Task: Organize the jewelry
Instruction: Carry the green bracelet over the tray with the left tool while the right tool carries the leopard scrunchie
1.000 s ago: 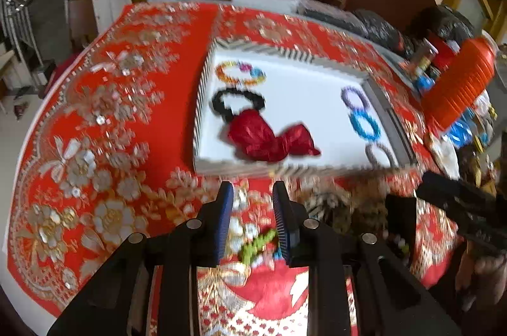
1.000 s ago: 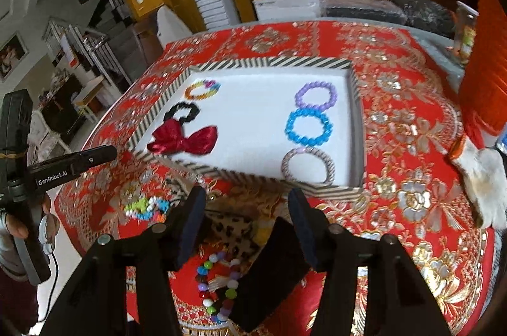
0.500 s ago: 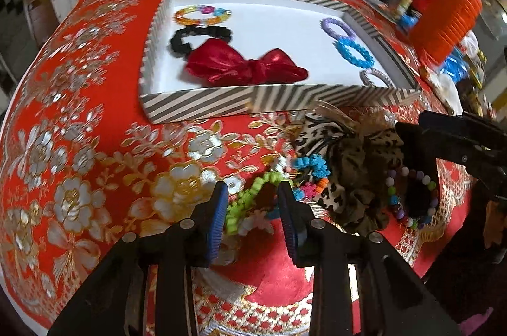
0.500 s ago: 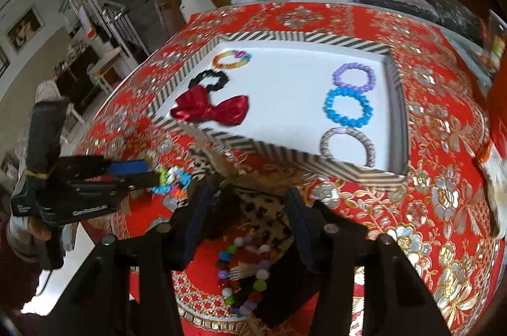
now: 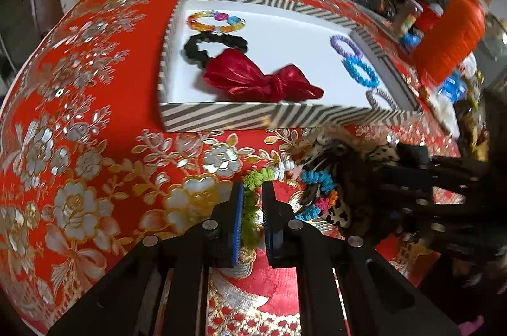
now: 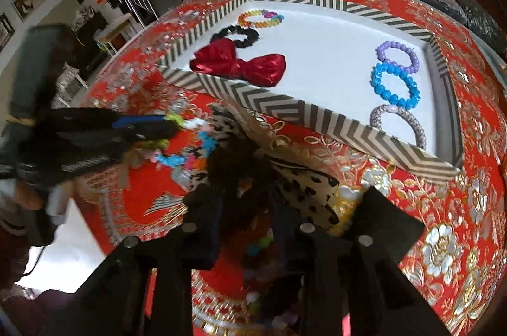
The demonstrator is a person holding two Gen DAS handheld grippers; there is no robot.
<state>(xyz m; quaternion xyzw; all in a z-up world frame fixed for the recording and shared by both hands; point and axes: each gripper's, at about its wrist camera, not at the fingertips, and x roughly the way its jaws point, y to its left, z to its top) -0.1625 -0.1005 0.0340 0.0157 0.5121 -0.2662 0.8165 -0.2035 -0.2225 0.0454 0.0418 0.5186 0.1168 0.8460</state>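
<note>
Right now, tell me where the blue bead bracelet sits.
In the right wrist view, the blue bead bracelet lies along the striped tray's right side, between the purple bracelet and the silver bracelet.

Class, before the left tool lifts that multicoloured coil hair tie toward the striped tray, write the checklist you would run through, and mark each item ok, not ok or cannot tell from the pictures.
1. Left tool closed around the green end of the coil hair tie: ok.
2. Grip firm enough to survive a lift: cannot tell.
3. Rest of the tie free of the leopard-print scrunchie: not ok; its blue and pink loops lie against it.
4. Free white floor in the striped tray, between the red bow and the blue bead bracelet: ok.
5. Right tool out of the lift path: cannot tell; it hangs over the scrunchie close by.
</note>
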